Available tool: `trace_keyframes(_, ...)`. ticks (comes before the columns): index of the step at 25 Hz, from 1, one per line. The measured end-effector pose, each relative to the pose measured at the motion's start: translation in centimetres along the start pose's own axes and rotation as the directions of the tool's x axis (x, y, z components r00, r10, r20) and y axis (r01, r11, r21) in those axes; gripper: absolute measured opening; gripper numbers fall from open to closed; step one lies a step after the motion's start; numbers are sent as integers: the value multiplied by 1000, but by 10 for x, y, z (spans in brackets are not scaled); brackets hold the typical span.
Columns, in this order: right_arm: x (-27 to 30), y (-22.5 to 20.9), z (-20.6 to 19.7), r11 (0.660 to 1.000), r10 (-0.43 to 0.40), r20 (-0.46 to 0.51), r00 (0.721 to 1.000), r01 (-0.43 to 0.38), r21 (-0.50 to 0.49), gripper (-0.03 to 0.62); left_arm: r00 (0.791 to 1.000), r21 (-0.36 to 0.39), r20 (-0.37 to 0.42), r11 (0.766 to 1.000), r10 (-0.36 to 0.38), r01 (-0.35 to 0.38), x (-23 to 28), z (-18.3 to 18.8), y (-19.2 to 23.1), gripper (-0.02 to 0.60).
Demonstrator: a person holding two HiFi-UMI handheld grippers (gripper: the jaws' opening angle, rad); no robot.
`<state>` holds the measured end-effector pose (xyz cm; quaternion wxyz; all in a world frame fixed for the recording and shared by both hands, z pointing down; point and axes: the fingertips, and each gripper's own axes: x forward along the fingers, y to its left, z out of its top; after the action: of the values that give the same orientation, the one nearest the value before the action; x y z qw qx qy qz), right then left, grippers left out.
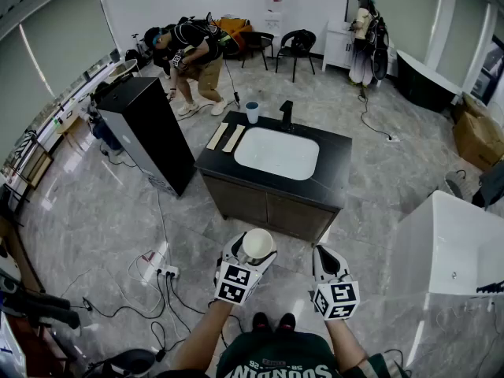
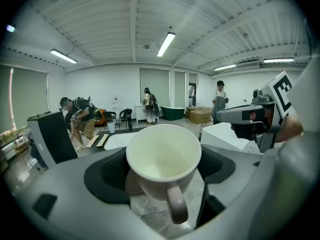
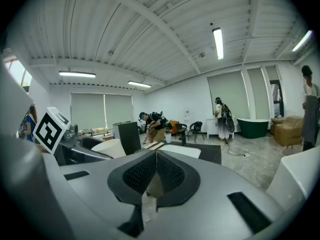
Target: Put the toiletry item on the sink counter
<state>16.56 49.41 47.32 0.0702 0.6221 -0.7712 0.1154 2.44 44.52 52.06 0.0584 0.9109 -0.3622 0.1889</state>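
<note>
A cream mug (image 2: 164, 159) with its handle towards the camera sits upright between the jaws of my left gripper (image 2: 162, 171), whose pads press on its sides. In the head view the same mug (image 1: 257, 245) shows above the left gripper (image 1: 246, 260), held over the floor in front of the sink counter (image 1: 335, 172). My right gripper (image 1: 327, 262) is beside it on the right, its jaws shut with nothing between them (image 3: 152, 184). The black counter carries a white basin (image 1: 277, 153), a black tap (image 1: 287, 113) and a blue-white cup (image 1: 252, 112).
Two flat wooden pieces (image 1: 226, 137) lie on the counter's left end. A tall black cabinet (image 1: 150, 132) stands left of it, a white bathtub (image 1: 445, 246) to the right. Cables and a power strip (image 1: 168, 272) lie on the floor. People stand at the back (image 1: 193, 57).
</note>
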Motion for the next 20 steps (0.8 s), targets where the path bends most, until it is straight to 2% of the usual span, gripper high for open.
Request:
trace_keyframes(12, -3, -25, 7, 1000, 3, 11, 1000, -3, 4, 43, 1000, -2, 0, 1000, 2, -2, 16, 16, -11, 420)
trace_keyframes(20, -2, -29, 7, 998, 62, 4, 998, -62, 25, 43, 1000, -4, 2, 1000, 17, -17, 25, 22, -20, 420)
